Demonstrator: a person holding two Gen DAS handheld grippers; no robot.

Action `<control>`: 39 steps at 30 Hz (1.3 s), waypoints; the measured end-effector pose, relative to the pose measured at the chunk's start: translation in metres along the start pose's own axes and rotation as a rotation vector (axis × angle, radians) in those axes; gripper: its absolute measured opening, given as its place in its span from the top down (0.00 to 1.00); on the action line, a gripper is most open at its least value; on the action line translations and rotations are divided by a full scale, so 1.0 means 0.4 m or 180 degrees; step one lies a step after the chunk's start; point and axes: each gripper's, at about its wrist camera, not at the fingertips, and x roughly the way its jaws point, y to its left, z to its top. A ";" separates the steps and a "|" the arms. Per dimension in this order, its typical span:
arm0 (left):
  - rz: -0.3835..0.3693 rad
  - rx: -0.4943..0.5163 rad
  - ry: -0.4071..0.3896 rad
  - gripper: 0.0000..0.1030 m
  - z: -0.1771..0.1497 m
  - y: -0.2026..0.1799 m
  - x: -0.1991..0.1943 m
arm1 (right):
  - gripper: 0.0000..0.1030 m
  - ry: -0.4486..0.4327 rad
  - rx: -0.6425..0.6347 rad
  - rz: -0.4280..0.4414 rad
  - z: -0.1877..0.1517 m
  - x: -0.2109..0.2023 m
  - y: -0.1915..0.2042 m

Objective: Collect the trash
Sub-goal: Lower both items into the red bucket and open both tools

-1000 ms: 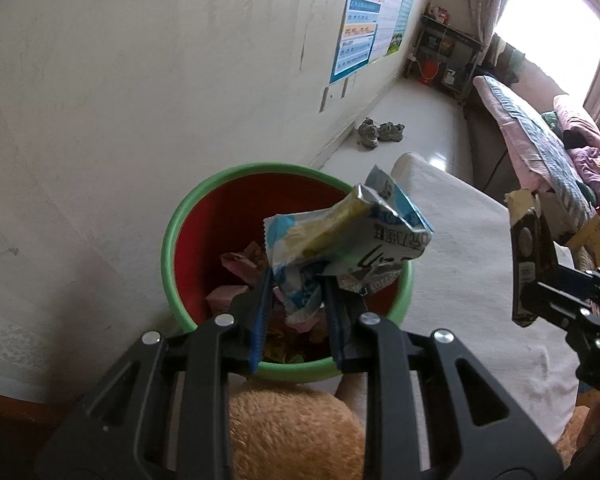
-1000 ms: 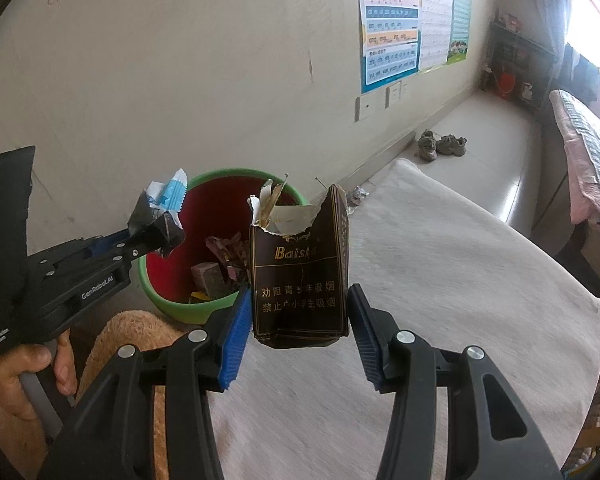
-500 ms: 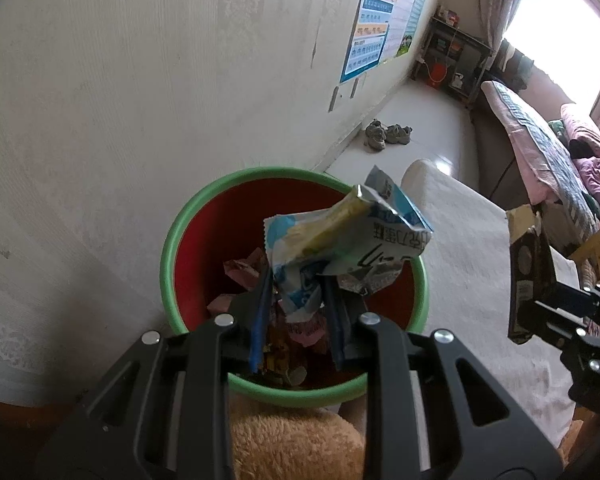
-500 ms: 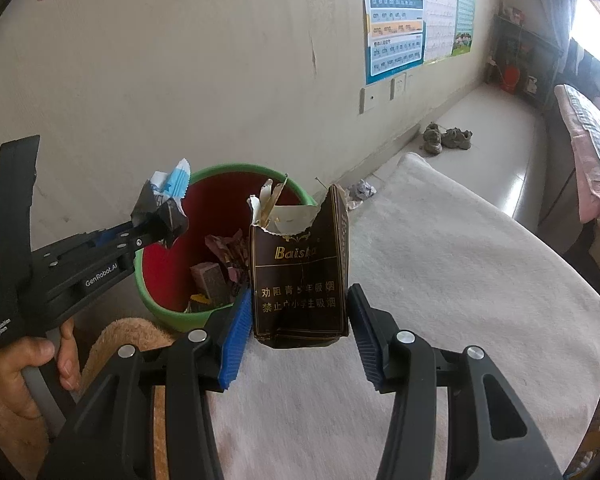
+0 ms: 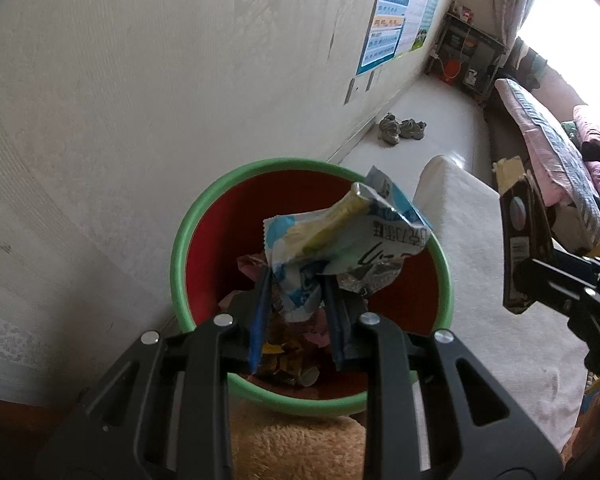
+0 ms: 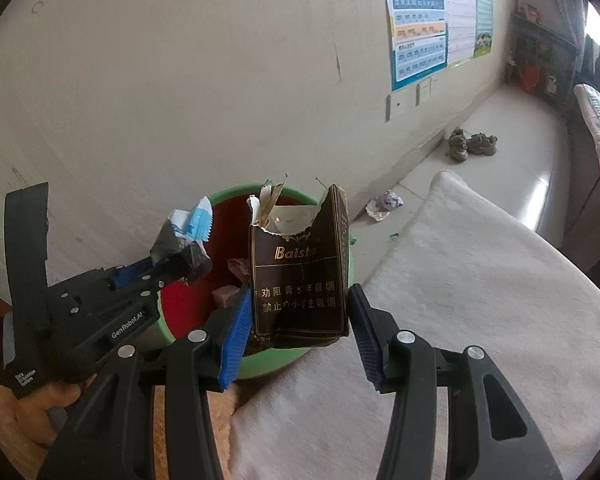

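Now my left gripper (image 5: 296,300), clamped on the crumpled wrapper (image 5: 340,236), has slid over the bin (image 5: 180,240) at frame centre; my right gripper (image 6: 296,316), squeezing the torn cigarette pack (image 6: 300,276), has closed in behind. Drop time, I reckon.

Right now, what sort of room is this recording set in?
Most likely a lived-in home room, perhaps a bedroom: patterned bedding lies along the window side, a pair of shoes sits on the floor by the wall, and learning posters hang above a half-filled trash bin.
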 end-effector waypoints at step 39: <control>0.0134 -0.0131 0.0143 0.48 0.017 0.033 0.048 | 0.54 0.0150 -0.0044 0.0162 0.027 0.067 0.029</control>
